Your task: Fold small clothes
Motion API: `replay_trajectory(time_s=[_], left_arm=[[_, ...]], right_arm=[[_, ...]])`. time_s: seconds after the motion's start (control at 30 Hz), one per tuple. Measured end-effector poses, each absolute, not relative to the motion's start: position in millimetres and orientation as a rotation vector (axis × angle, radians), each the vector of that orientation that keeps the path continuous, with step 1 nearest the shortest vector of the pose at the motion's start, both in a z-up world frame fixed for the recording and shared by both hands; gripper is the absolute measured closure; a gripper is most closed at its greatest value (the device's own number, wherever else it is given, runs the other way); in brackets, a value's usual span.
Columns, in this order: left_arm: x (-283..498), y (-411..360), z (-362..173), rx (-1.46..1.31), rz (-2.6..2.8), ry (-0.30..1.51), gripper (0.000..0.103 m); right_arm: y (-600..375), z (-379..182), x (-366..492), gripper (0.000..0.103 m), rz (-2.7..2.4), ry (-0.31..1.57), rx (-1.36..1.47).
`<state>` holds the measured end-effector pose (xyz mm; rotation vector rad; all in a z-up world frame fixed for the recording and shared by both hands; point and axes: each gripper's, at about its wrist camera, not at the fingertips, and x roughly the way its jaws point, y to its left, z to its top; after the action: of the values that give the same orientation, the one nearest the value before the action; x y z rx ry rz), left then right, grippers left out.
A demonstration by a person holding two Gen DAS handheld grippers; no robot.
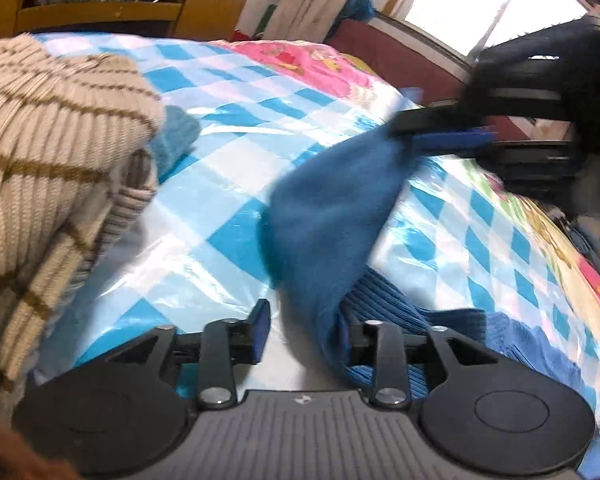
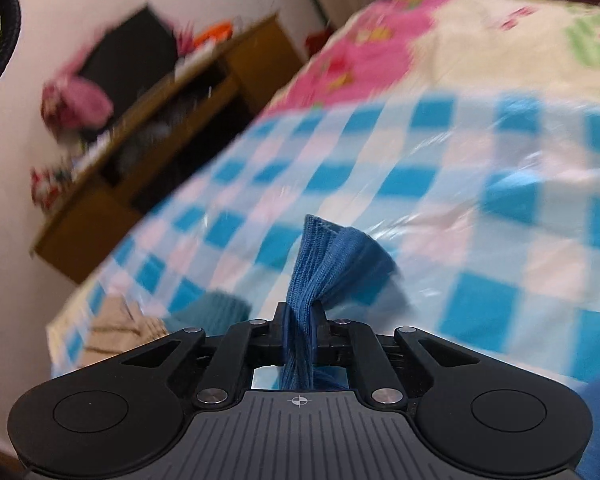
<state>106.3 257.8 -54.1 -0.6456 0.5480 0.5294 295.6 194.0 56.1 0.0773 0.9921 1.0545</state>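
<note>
Checkered sheet (image 1: 228,184); right tongs (image 2: 302,320) pinch blue garment (image 2: 320,256); left tongs (image 1: 304,332) agape.

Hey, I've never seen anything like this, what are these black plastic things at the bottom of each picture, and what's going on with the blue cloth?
Those black parts are hand-held grippers: a person holds one in each hand, and each has two fingers that pinch like tongs. Each gripper has its own camera looking forward along its fingers, so one picture is from the left hand and one from the right.

In the left view, the left gripper is open, with the blue garment draping against its right finger. The right gripper shows up across the frame, pinching the garment's far end and lifting it. In the right view, that gripper is shut on a bunched ribbed edge of the same garment.

Underneath is a blue-and-white checked plastic sheet over a bed. A beige striped sweater lies to the left, and a wooden cabinet stands behind.
</note>
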Motion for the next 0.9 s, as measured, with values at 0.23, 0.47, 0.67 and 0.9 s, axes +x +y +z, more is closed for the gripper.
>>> replay_trajectory(time_s=[0.23,0.47,0.67,0.9], left_arm=[[118,223,-35,-0.543,0.42,0.53,0.053],[138,164,-16,-0.353,0.275,0.588,0.051],[137,138,-18,-0.255,0.266,0.644,0.051],[122,153,-24,-0.281,0.317,0.662,0.05]], right_arm=[[45,115,303,0.099,0.937,0.838,0.235],[-107,116,298,0.099,0.735,0.736,0.381],[-127,53,300,0.091,0.705,0.913,0.461],[-56,-6,332,0.071,0.681,1.056,0.502]])
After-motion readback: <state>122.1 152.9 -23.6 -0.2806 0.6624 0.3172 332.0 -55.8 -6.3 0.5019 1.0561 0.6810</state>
